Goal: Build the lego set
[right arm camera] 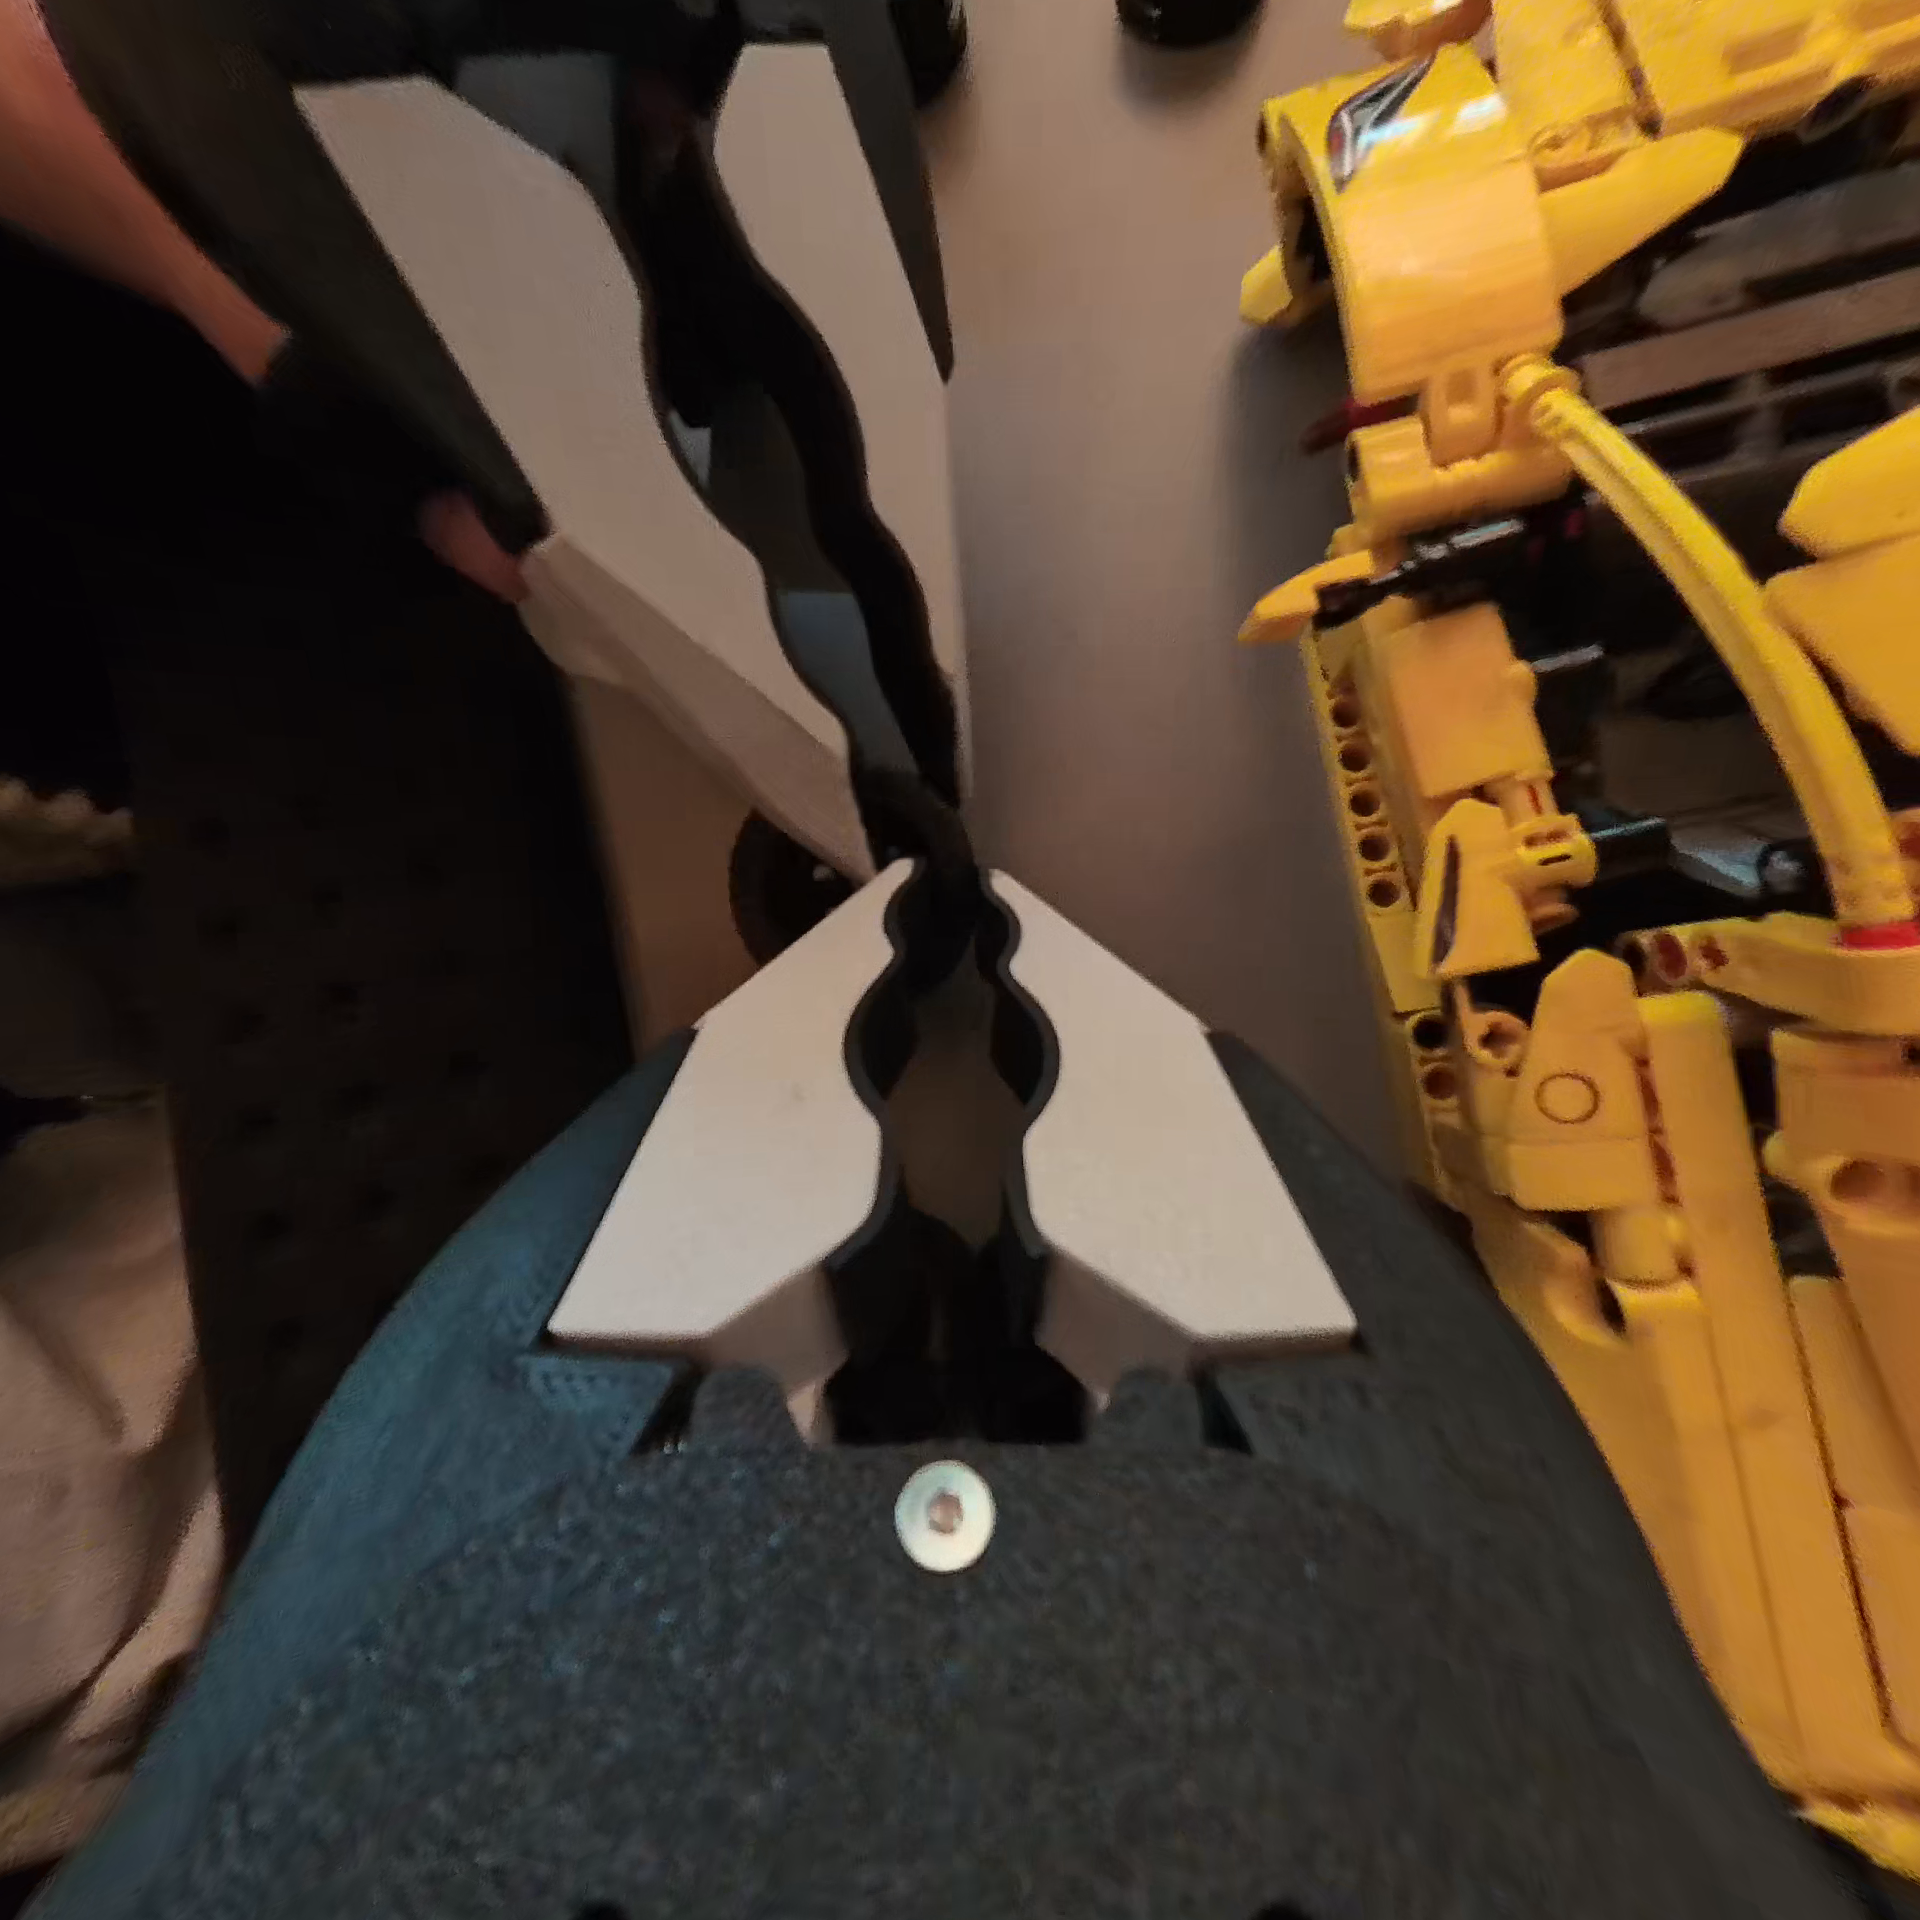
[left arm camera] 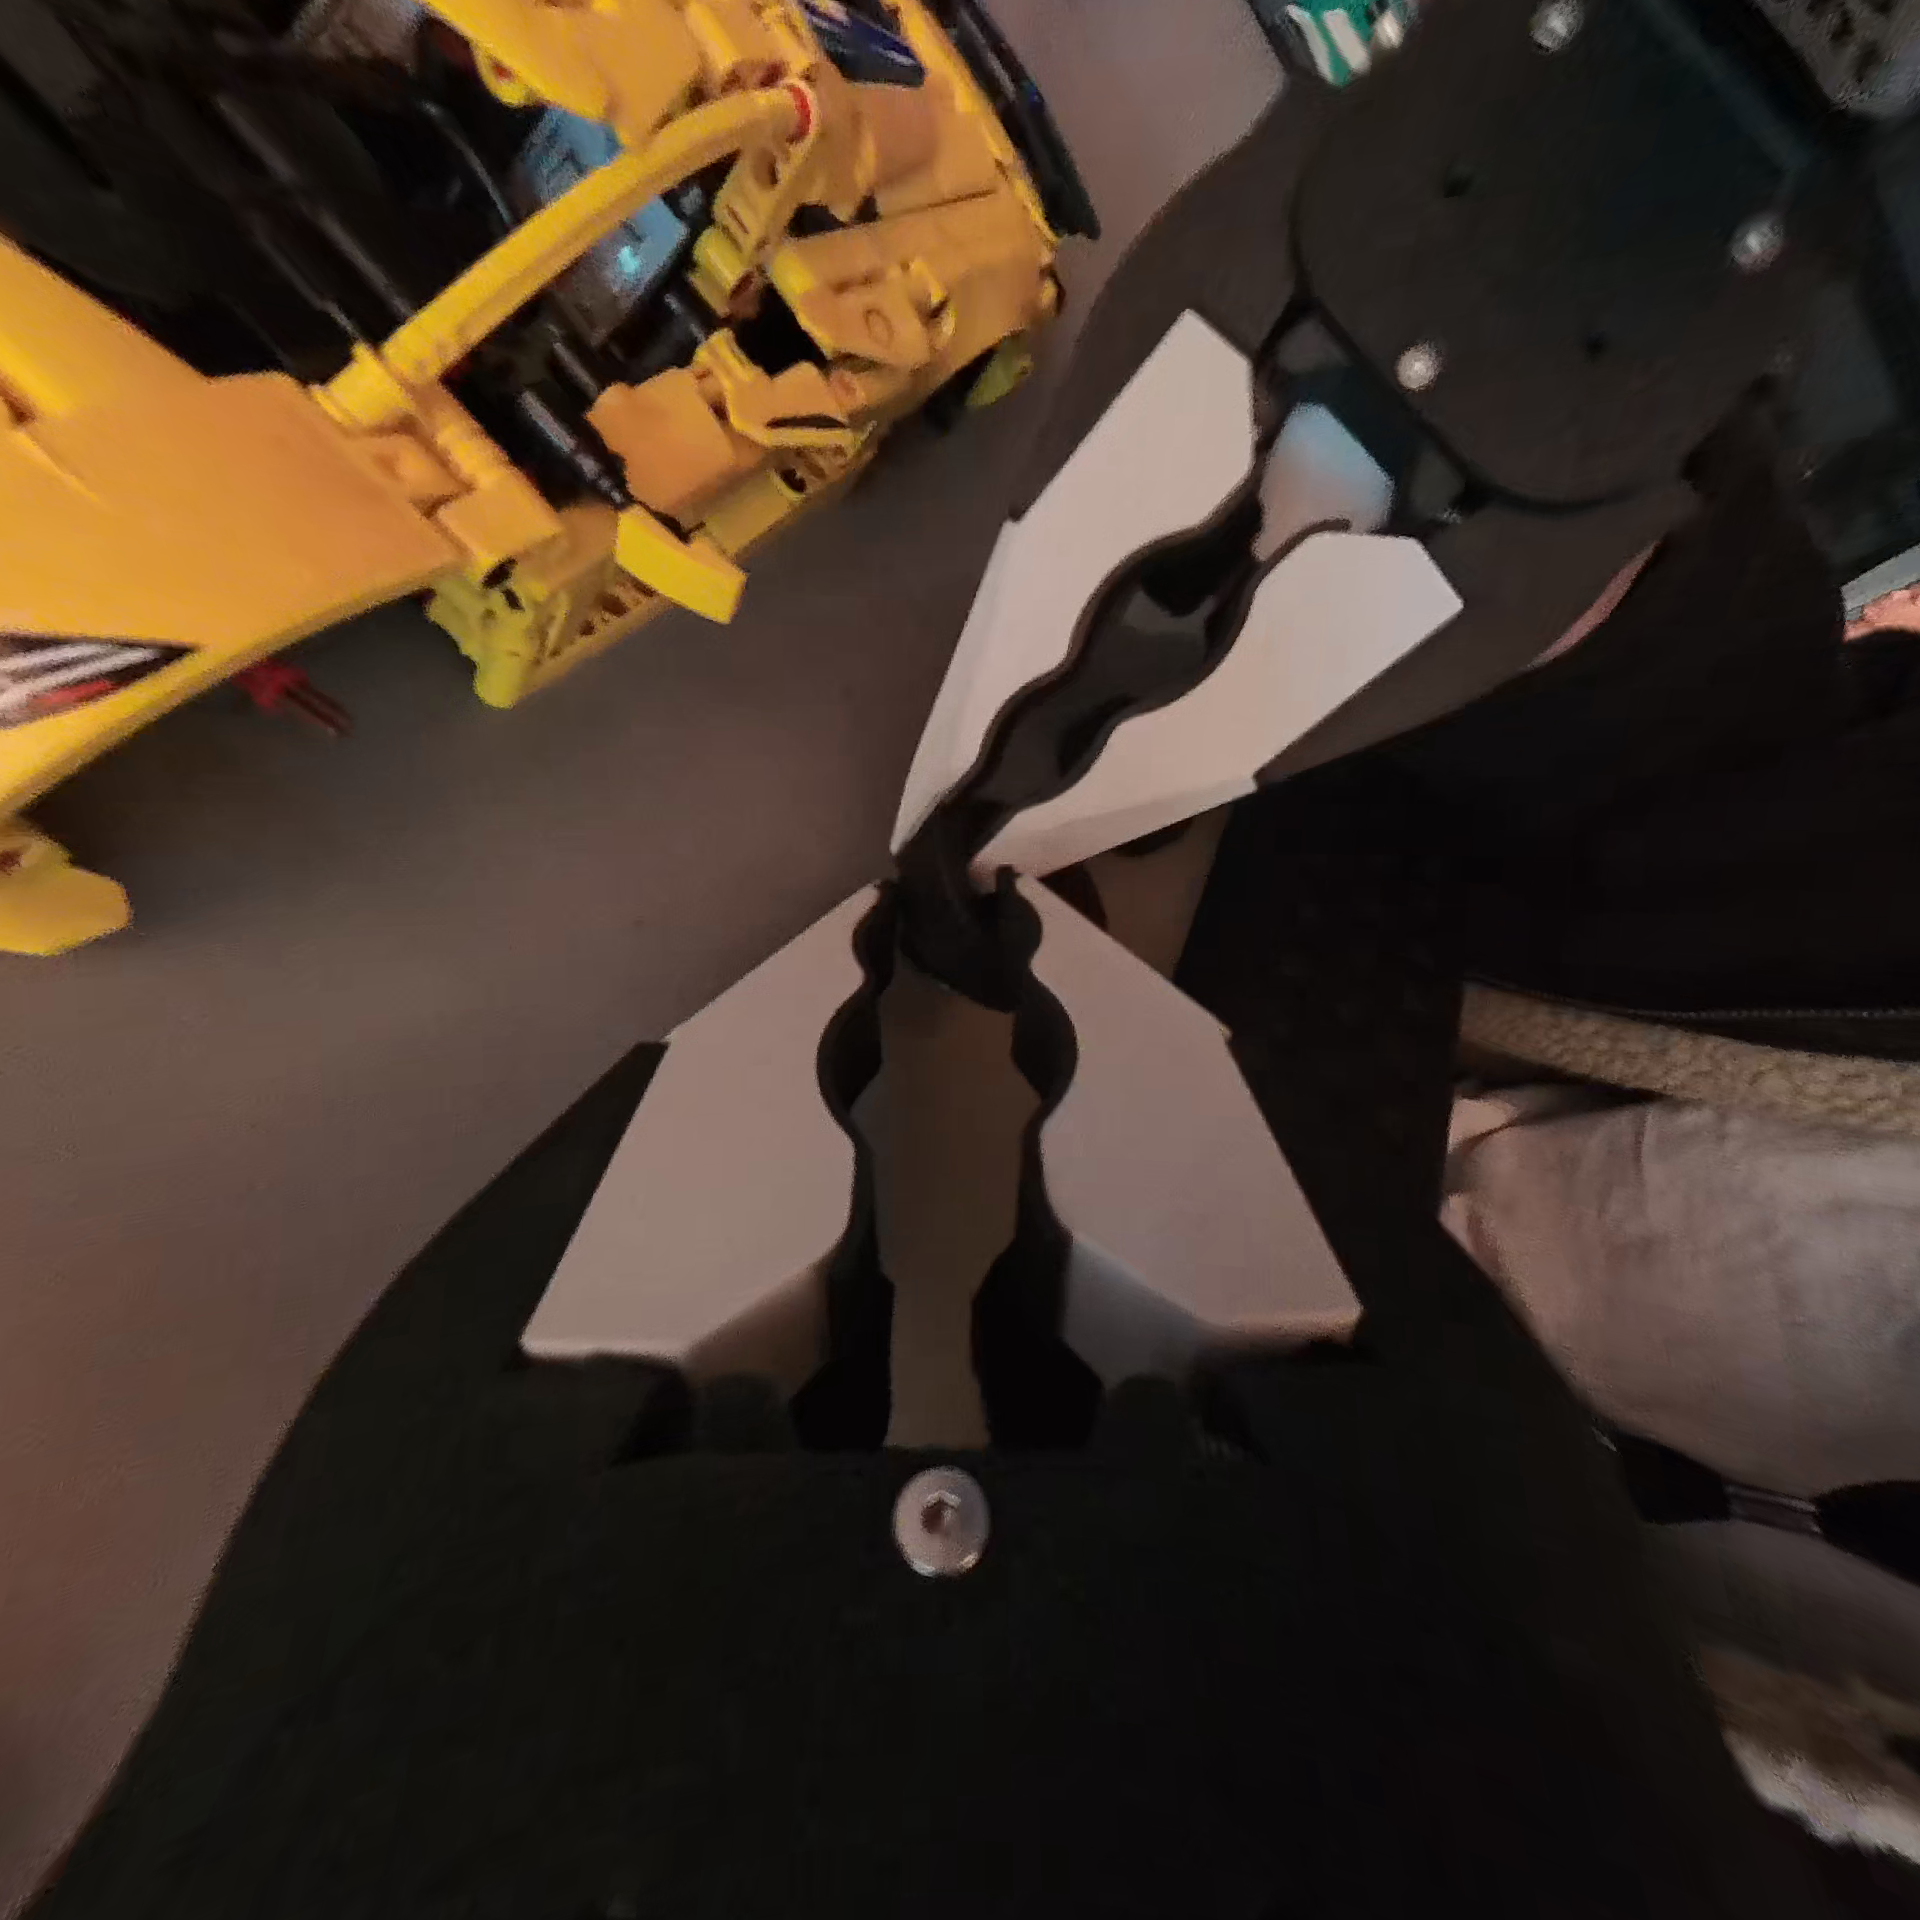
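A large yellow lego car model (left arm camera: pixel 260 488) stands on the grey table at the upper left; in the right wrist view it (right arm camera: pixel 1558 831) fills the right side. My left gripper (left arm camera: pixel 940 909) and my right gripper (right arm camera: pixel 945 883) meet tip to tip above the table. Both are shut on the same small black lego piece (left arm camera: pixel 961 940), which also shows in the right wrist view (right arm camera: pixel 935 821). The right gripper (left arm camera: pixel 951 847) comes in from the upper right in the left wrist view. The left gripper (right arm camera: pixel 914 795) comes in from the upper left in the right wrist view. The piece's shape is mostly hidden by the tips.
A small red piece (left arm camera: pixel 286 696) lies on the grey table (left arm camera: pixel 520 935) beside the model. A hand (right arm camera: pixel 457 540) holds the left gripper. A dark perforated board (right arm camera: pixel 343 935) is at the left. Pale cloth (left arm camera: pixel 1683 1278) lies at the right. My left and right fingertips are right by each other.
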Motion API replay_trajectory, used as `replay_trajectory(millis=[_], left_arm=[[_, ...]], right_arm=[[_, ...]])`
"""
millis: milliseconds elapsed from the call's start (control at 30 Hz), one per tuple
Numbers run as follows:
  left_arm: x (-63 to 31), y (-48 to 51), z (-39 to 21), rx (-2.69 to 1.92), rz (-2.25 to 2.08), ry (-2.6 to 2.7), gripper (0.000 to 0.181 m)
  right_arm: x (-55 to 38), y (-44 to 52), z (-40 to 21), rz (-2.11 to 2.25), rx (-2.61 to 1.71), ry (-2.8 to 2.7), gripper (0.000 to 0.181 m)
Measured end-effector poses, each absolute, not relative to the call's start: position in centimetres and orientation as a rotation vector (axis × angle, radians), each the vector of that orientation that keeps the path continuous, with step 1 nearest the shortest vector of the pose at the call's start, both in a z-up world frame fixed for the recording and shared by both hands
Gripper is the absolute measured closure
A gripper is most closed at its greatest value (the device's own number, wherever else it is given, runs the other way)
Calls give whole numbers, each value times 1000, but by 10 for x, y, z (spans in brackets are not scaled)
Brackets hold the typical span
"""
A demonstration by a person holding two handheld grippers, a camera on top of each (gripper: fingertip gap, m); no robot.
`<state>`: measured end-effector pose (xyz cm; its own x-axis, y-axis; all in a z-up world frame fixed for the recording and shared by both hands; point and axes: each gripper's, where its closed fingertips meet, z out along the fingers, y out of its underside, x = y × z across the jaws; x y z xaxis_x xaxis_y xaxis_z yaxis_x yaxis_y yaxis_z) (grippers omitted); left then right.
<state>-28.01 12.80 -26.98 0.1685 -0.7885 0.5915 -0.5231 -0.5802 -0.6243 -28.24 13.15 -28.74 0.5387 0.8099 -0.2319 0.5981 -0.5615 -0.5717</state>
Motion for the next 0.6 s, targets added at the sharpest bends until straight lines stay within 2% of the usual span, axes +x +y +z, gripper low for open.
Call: replay_trajectory(millis=[167, 400, 467, 500, 600], left_arm=[[-280, 137, -274, -2049, -1195, 1318, 167], [-282, 137, -274, -2036, -1196, 1319, 167], [-284, 136, -269, -2046, -1260, 1295, 159], [-285, 139, -270, -2080, -1269, 1259, 147], [-286, 143, -260, -2091, -1409, 1163, 138]], right_arm=[[-283, 134, -289, 975, -2443, -877, 175], [-285, 135, -288, 889, -2368, -918, 175], [-285, 136, -285, 706, -2285, -1033, 175], [-284, 138, -283, 632, -2240, -1066, 174], [-278, 151, -268, 536, -2130, -1016, 174]])
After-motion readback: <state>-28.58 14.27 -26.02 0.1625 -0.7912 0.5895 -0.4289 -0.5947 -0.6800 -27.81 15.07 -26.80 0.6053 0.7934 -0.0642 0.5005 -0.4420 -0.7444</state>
